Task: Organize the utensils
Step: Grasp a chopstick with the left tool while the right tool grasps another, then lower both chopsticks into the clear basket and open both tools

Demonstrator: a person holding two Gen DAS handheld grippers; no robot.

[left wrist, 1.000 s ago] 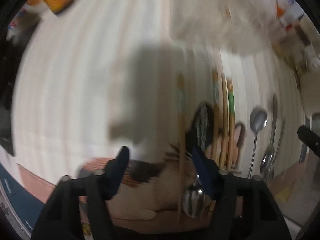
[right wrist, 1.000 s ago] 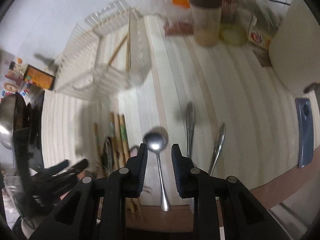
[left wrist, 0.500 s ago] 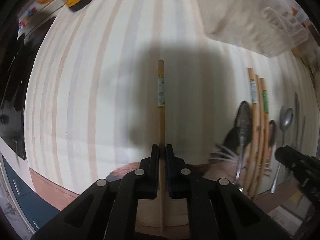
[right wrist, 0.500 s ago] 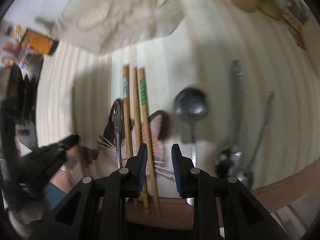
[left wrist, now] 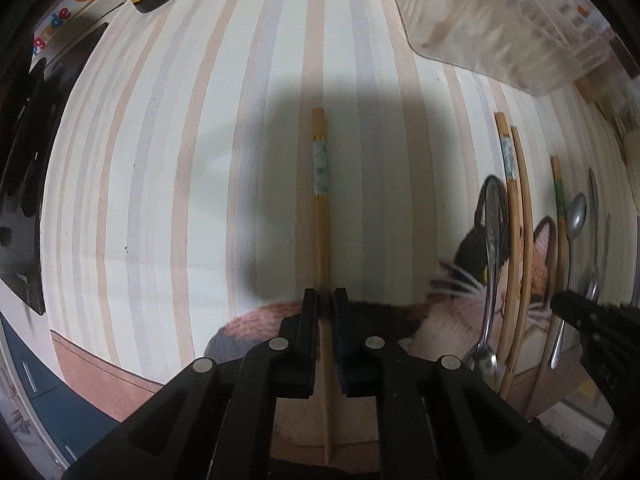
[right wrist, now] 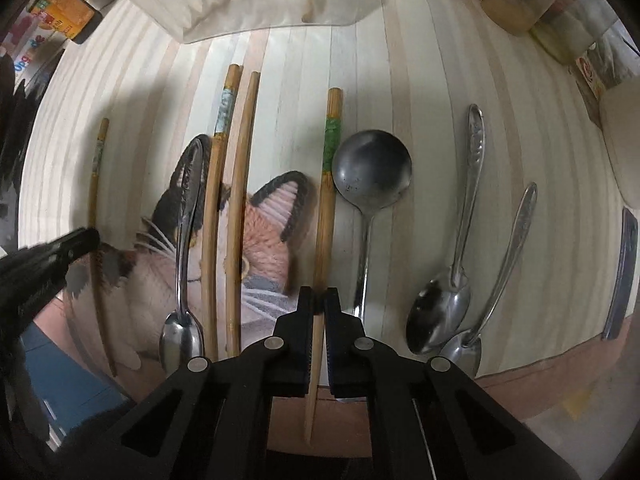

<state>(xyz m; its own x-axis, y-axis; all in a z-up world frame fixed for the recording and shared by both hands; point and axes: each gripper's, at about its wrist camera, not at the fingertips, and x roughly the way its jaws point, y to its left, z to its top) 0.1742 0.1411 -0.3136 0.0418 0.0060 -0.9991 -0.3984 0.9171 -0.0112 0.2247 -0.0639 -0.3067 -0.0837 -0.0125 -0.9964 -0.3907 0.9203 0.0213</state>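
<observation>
A: Left gripper (left wrist: pixel 326 300)?
B: Fingers are pinching the blue-banded chopstick (left wrist: pixel 322 216), which is pointing straight ahead along them, probably resting on the surface (left wrist: pixel 180 160).
A: Right gripper (right wrist: pixel 319 298)?
B: Fingers are clamping the green-banded chopstick (right wrist: pixel 328 200), lying parallel, beside the big spoon (right wrist: pixel 372 172).

1. Left gripper (left wrist: pixel 327 300): both black fingers are closed flat against a chopstick (left wrist: pixel 322 216), gripping its thinner half. The fingers point forward along the chopstick, which runs straight ahead between them.
2. Right gripper (right wrist: pixel 319 298): both fingers are closed on a green-banded chopstick (right wrist: pixel 328 200), gripping near its thin end. The thin tip passes back between the finger bases.
3. Relative position: the left gripper sits to the left of the green-banded chopstick, with its fingertips level with the right gripper's fingertips.
</observation>
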